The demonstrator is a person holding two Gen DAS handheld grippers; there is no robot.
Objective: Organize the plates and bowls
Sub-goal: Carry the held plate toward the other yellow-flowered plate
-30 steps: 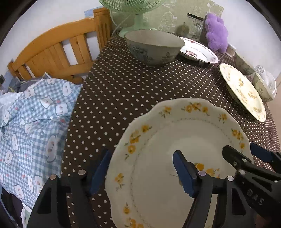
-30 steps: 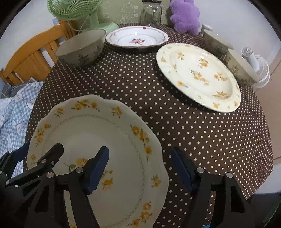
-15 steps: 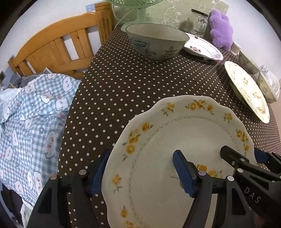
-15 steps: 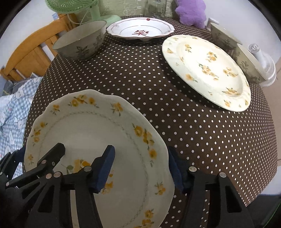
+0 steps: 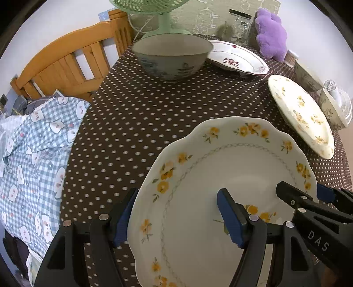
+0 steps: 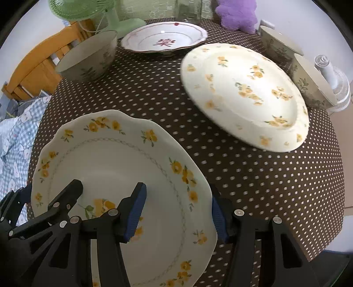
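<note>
A scalloped white plate with yellow flowers (image 5: pixel 220 176) (image 6: pixel 114 159) is at the near edge of the table. My left gripper (image 5: pixel 176 216) straddles its left rim, one finger under and one over. My right gripper (image 6: pixel 176 209) straddles its right rim the same way. Both sets of jaws look closed on the rim. A second yellow-flower plate (image 6: pixel 245 92) (image 5: pixel 302 114) lies at the right. A red-flower plate (image 6: pixel 164 37) and a grey bowl (image 6: pixel 88 55) (image 5: pixel 172 55) stand at the back.
Two more bowls (image 6: pixel 308 77) and a small white fan (image 6: pixel 331 75) stand at the right edge. A green fan (image 5: pixel 163 19), a glass jar (image 5: pixel 240 28) and a purple plush (image 5: pixel 271 33) are at the back. A wooden chair (image 5: pixel 66 61) and checked cloth (image 5: pixel 33 154) lie left.
Both grippers have closed in on the plate's rim and moved forward with it; the far dishes look nearer in both views.
</note>
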